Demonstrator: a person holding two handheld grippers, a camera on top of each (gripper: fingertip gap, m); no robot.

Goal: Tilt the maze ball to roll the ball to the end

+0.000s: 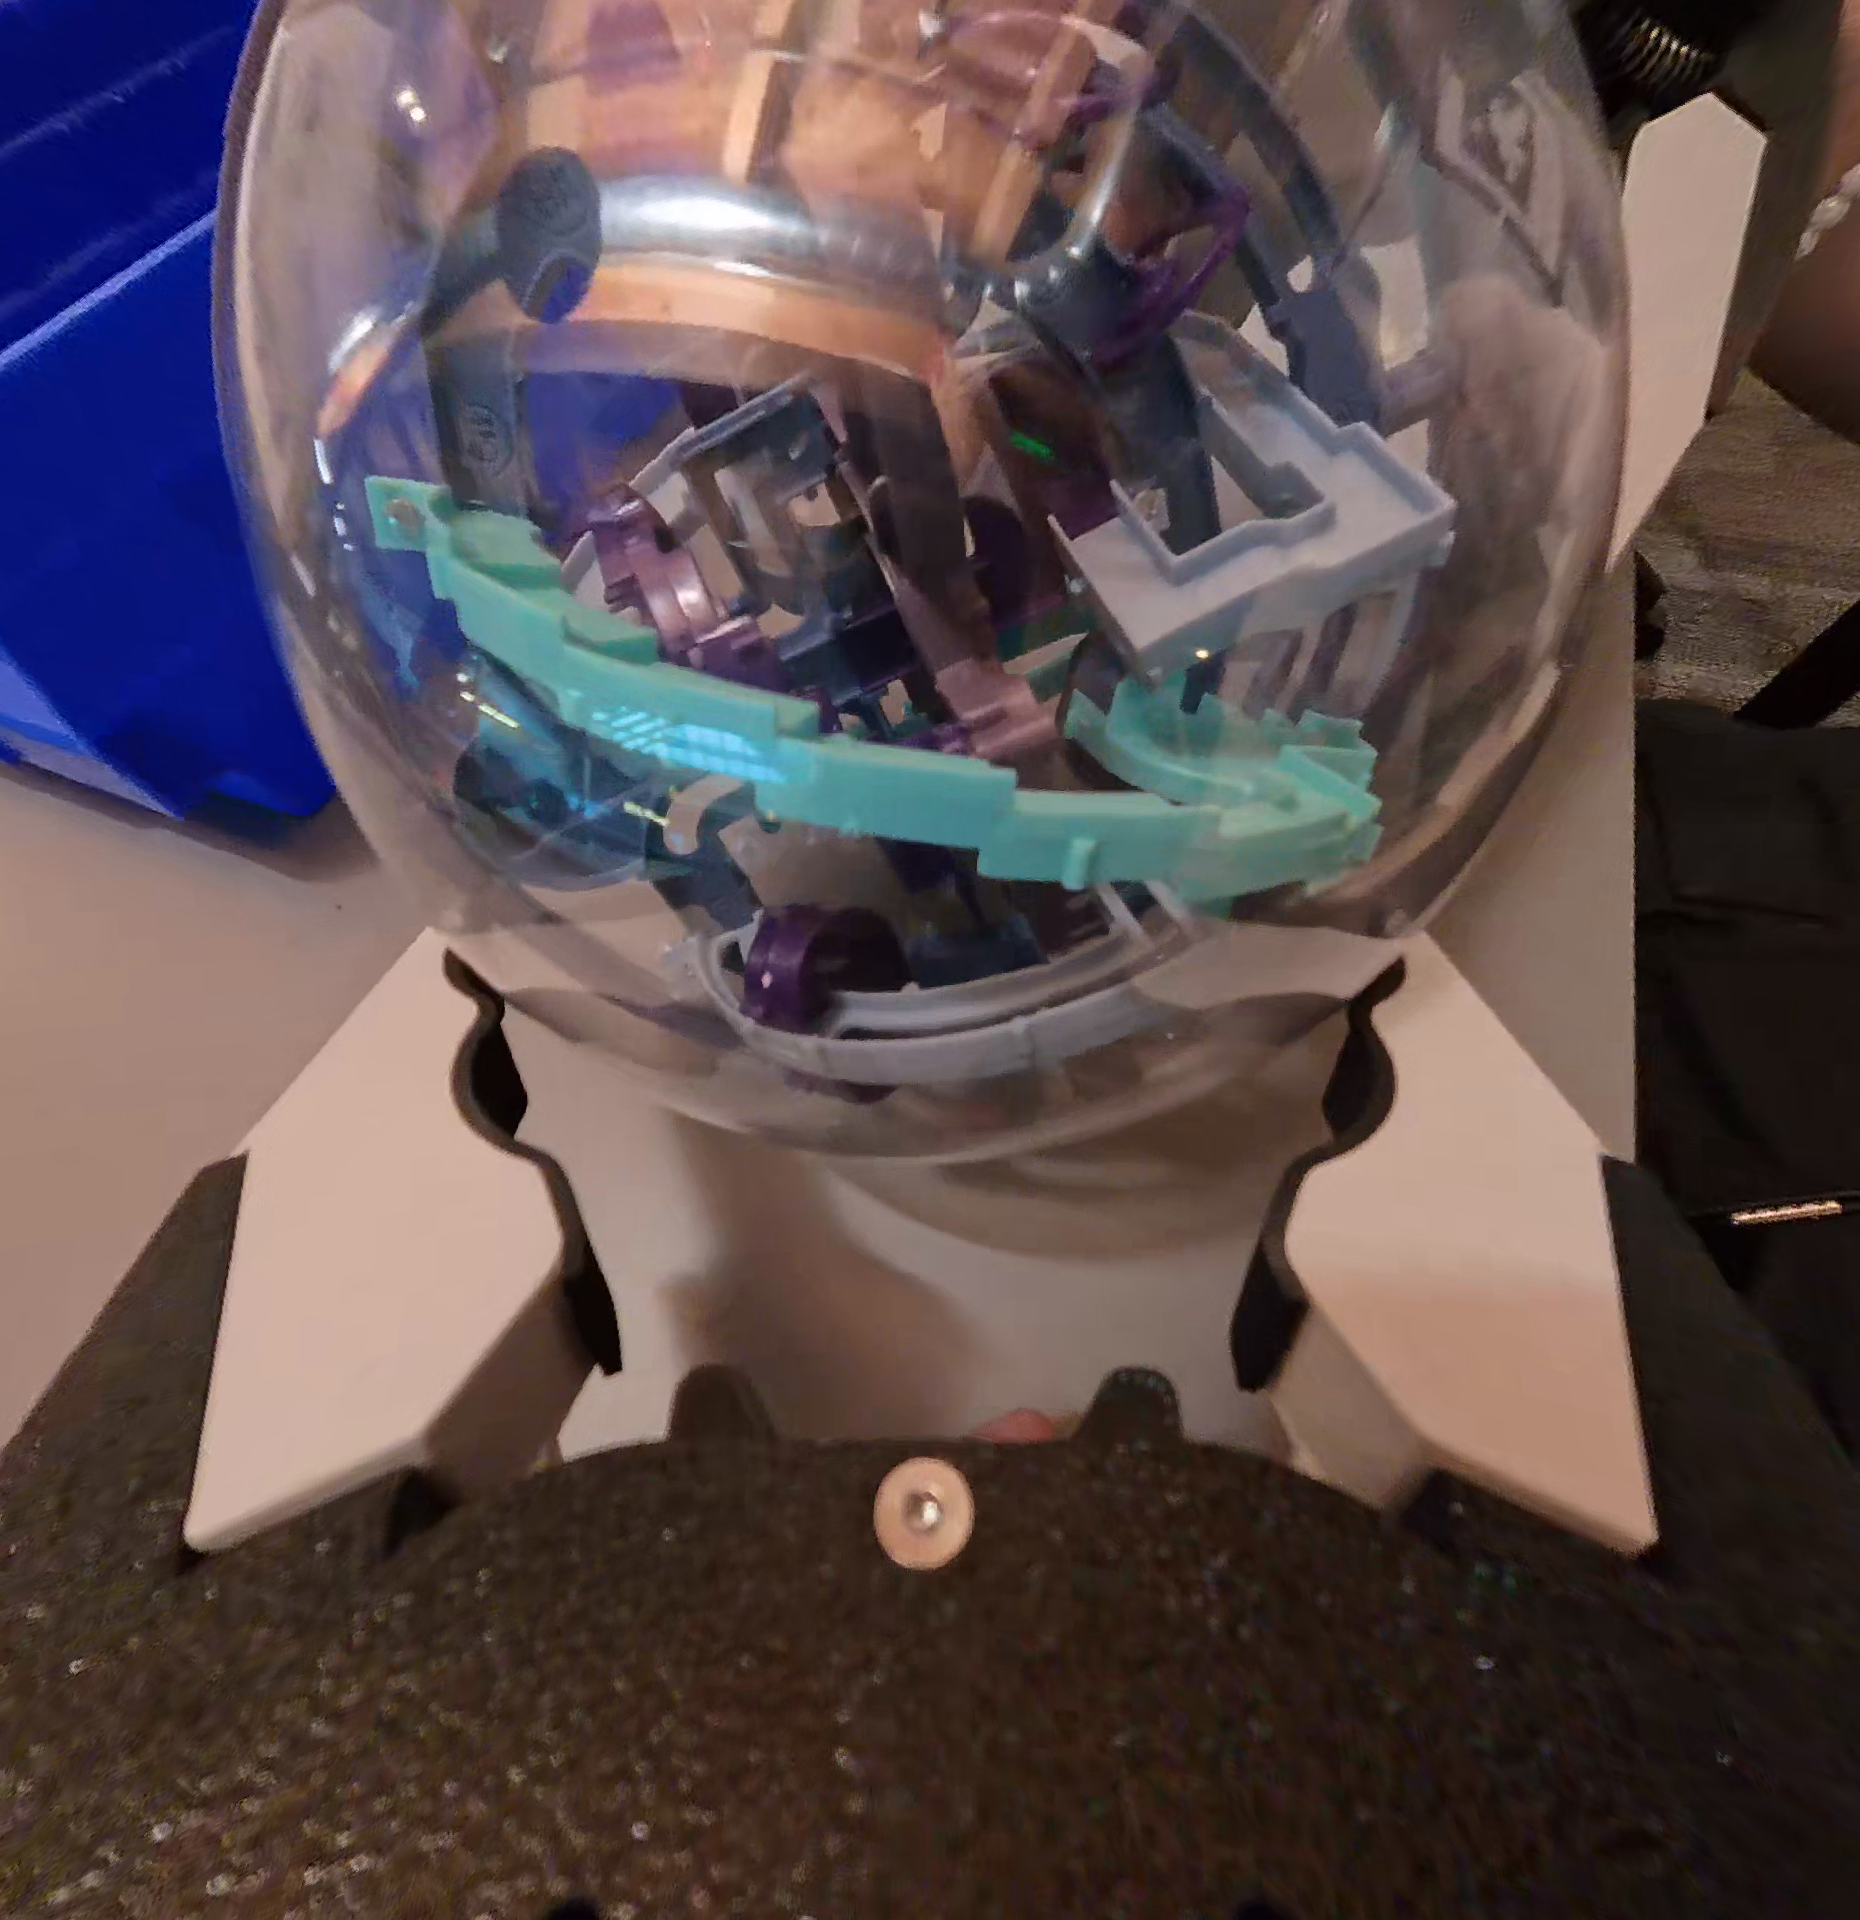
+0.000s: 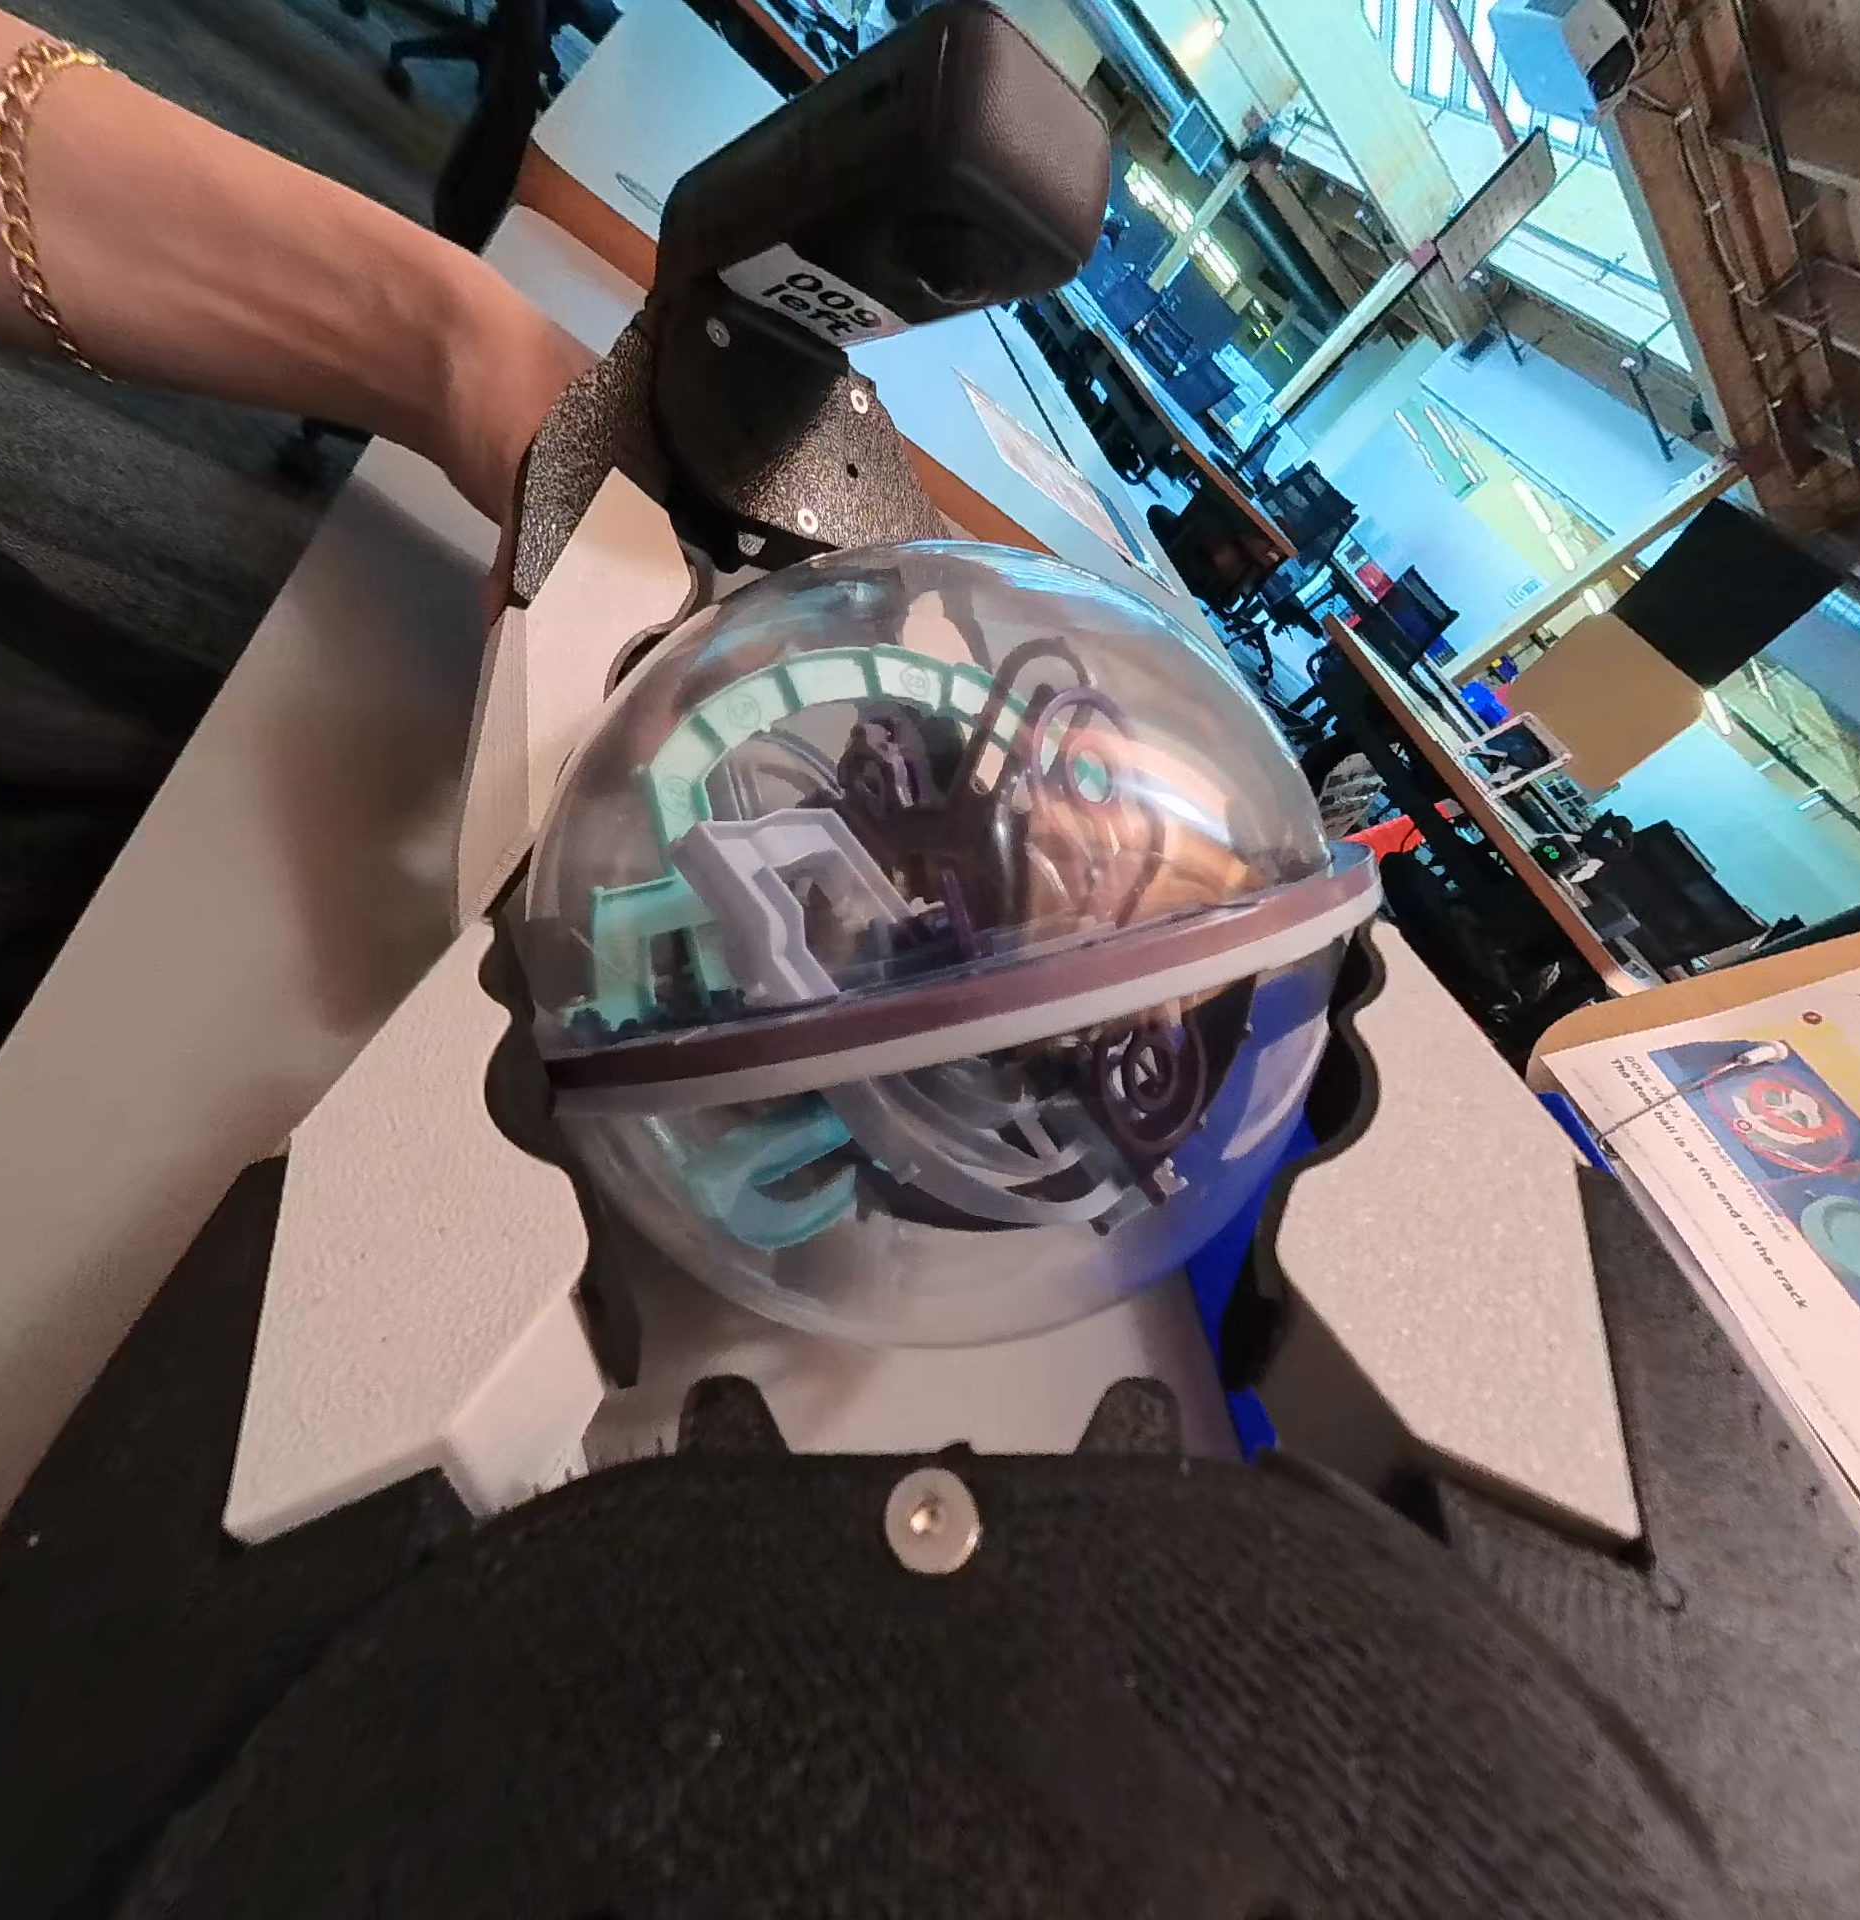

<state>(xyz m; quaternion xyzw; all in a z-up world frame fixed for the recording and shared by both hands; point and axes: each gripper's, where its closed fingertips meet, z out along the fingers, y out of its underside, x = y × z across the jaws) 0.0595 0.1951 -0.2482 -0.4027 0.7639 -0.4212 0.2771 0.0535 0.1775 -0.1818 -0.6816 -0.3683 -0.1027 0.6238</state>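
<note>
The maze ball [image 1: 905, 582] is a clear sphere with teal, grey and purple tracks inside. In the left wrist view it fills the space ahead of my left gripper [image 1: 921, 1008], whose dark pads [image 1: 479, 1039] press on its near lower sides. In the right wrist view my right gripper [image 2: 931, 1039] clamps the maze ball [image 2: 936, 935] at its purple and white seam, one pad [image 2: 510, 1049] on each side. The left gripper [image 2: 760, 447] comes down onto the sphere from above and behind. I cannot make out the small steel ball.
A blue bin [image 1: 84, 540] stands left of the sphere on the pale table [image 1: 126, 1039]. A printed sheet [image 2: 1736, 1195] lies at the right. A person's forearm [image 2: 240, 249] with a chain bracelet holds the left gripper. Dark cloth [image 1: 1767, 935] is at the right.
</note>
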